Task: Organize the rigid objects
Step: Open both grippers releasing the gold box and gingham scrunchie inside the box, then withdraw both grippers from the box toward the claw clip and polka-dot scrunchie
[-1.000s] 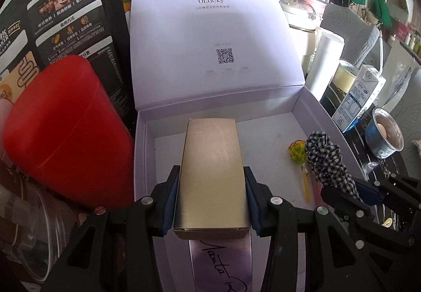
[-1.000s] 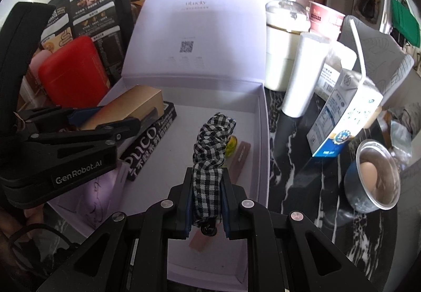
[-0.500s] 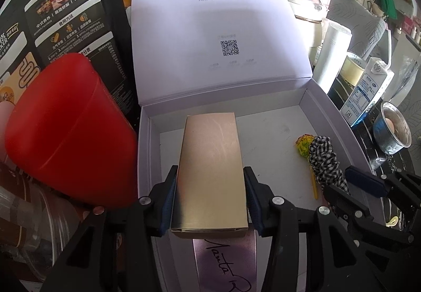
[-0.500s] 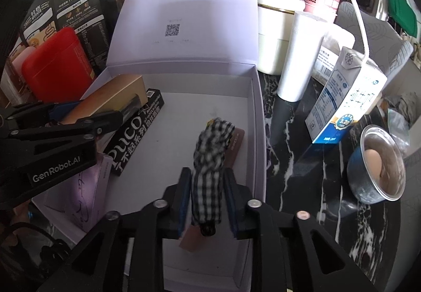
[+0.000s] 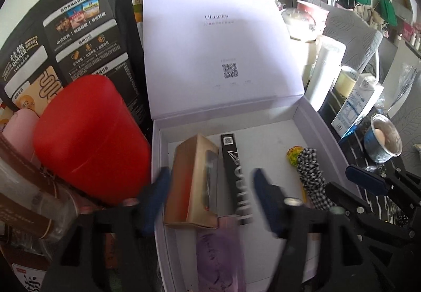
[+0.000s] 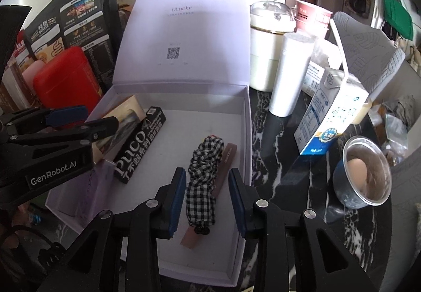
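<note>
Gold box [image 5: 193, 181] between opening left gripper [image 5: 210, 200] fingers [image 5: 265, 194]

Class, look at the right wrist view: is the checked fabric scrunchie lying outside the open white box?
No. The checked scrunchie lies on the floor of the open white box, between the right gripper's open jaws, which do not touch it.

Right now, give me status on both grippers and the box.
Left gripper opening, gold box released in white box. Right gripper open around checkered scrunchie. Nothing blocking.
</note>
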`<state>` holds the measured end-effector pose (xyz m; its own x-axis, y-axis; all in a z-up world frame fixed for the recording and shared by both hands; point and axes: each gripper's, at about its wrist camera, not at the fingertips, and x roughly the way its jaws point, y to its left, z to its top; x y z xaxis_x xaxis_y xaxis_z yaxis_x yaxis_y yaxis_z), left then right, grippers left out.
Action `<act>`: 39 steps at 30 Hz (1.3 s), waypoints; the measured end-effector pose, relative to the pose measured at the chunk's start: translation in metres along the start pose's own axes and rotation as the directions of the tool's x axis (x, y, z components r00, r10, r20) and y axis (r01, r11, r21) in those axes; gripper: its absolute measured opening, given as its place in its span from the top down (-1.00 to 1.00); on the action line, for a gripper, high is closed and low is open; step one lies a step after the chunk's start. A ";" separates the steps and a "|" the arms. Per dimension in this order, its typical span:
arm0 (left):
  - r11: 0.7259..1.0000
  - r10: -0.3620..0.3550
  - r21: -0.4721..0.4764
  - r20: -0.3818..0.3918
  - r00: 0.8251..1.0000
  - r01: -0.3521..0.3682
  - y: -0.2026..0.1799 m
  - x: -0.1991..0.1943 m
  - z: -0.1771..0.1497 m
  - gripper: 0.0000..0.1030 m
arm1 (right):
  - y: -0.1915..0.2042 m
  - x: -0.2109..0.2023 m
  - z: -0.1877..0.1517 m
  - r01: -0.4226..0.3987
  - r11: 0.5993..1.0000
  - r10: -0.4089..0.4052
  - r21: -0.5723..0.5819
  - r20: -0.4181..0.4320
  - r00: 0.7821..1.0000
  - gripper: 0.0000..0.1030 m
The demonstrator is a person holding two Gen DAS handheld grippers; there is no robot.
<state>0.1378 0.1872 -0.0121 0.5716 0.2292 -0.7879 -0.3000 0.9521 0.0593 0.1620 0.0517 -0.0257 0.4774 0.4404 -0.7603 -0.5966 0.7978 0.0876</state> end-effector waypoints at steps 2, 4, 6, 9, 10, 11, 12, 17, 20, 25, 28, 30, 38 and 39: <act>1.000 0.001 -0.005 0.020 1.000 -0.001 0.001 -0.006 0.000 -0.63 | 0.001 -0.004 0.001 -0.002 1.000 0.002 -0.003 0.009 1.000 0.35; 1.000 0.000 -0.007 0.023 1.000 0.001 0.002 -0.010 0.001 -0.63 | 0.002 -0.009 0.002 -0.001 1.000 0.001 -0.006 0.020 1.000 0.35; 1.000 -0.007 -0.011 0.027 1.000 0.007 0.002 -0.013 0.001 -0.63 | 0.001 -0.015 0.003 0.000 1.000 0.000 -0.005 0.031 1.000 0.35; 1.000 -0.011 -0.012 0.038 0.999 0.012 0.004 -0.021 0.000 -0.63 | -0.001 -0.025 0.003 -0.002 1.000 0.002 -0.003 0.047 0.999 0.35; 1.000 -0.013 -0.011 0.041 0.999 0.014 0.004 -0.023 0.000 -0.63 | -0.001 -0.029 0.004 0.000 1.000 0.000 -0.004 0.054 0.999 0.35; 1.000 -0.017 -0.011 0.045 0.999 0.017 0.004 -0.025 0.000 -0.63 | -0.001 -0.031 0.004 0.002 1.000 -0.001 -0.004 0.061 0.998 0.35; 1.000 -0.022 -0.011 0.048 0.999 0.023 0.003 -0.028 0.001 -0.63 | -0.001 -0.035 0.004 0.005 1.000 -0.005 -0.007 0.069 0.998 0.35; 0.998 -0.059 0.010 0.088 0.994 0.058 -0.001 -0.044 0.000 -0.63 | -0.001 -0.052 0.004 0.010 1.000 -0.010 0.000 0.102 0.995 0.35; 0.996 -0.090 0.035 0.120 0.989 0.086 -0.006 -0.052 -0.001 -0.63 | -0.003 -0.060 0.000 0.014 1.000 -0.016 0.015 0.110 0.994 0.35; 0.991 -0.124 0.061 0.125 0.984 0.117 -0.015 -0.063 -0.003 -0.63 | -0.009 -0.081 -0.011 0.047 0.999 -0.050 0.028 0.122 0.991 0.35; 0.985 -0.161 0.086 0.131 0.978 0.151 -0.023 -0.071 -0.005 -0.63 | -0.015 -0.094 -0.016 0.067 0.997 -0.072 0.042 0.128 0.989 0.35; 0.980 -0.177 0.115 0.140 0.974 0.161 -0.031 -0.079 -0.010 -0.63 | -0.017 -0.102 -0.019 0.077 0.996 -0.083 0.047 0.136 0.987 0.35; 0.963 -0.249 0.148 0.149 0.957 0.227 -0.049 -0.102 -0.029 -0.63 | -0.019 -0.136 -0.039 0.102 0.994 -0.109 0.050 0.167 0.980 0.35; 0.961 -0.254 0.152 0.149 0.956 0.232 -0.052 -0.104 -0.031 -0.63 | -0.019 -0.138 -0.042 0.103 0.993 -0.110 0.051 0.171 0.979 0.35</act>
<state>0.0697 0.1079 0.0477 0.7361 0.0071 -0.6768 -0.0398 0.9987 -0.0329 0.0807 -0.0419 0.0510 0.6430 0.4138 -0.6444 -0.5107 0.8587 0.0418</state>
